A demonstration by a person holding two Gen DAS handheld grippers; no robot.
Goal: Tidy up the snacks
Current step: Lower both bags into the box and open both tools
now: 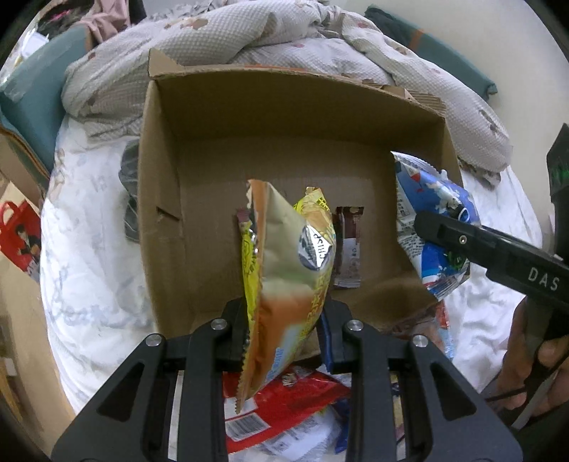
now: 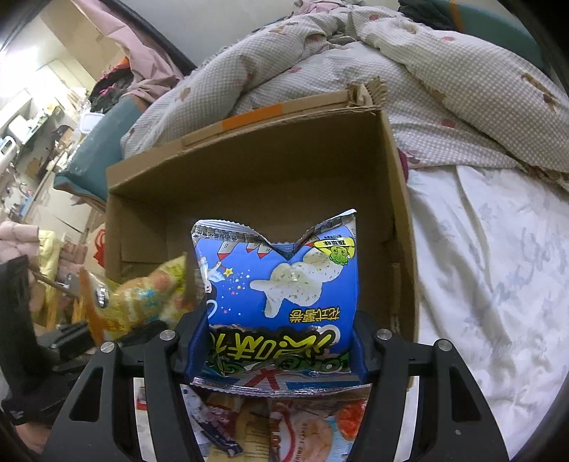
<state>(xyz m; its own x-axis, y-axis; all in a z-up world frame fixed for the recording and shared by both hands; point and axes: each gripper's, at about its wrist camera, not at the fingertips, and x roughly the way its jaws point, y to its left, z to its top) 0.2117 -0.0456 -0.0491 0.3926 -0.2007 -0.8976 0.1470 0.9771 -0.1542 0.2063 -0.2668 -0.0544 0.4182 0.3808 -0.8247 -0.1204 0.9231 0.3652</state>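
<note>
An open cardboard box (image 1: 170,199) stands on the bed; it also shows in the right wrist view (image 2: 402,213). My left gripper (image 1: 284,320) is shut on a yellow-orange chip bag (image 1: 284,256) and holds it over the box's near edge. A brown snack bar (image 1: 348,248) lies on the box floor behind it. My right gripper (image 2: 277,341) is shut on a blue chip bag (image 2: 284,284), held over the box's near edge. That blue bag (image 1: 430,227) shows at the right in the left wrist view, and the yellow bag (image 2: 142,295) at the left in the right wrist view.
Loose snack packets (image 1: 284,401) lie on the bed in front of the box, also under my right gripper (image 2: 284,426). A rumpled quilt (image 1: 284,32) lies behind the box. White bedsheet (image 2: 480,266) spreads to the right. A red bag (image 1: 17,231) is at far left.
</note>
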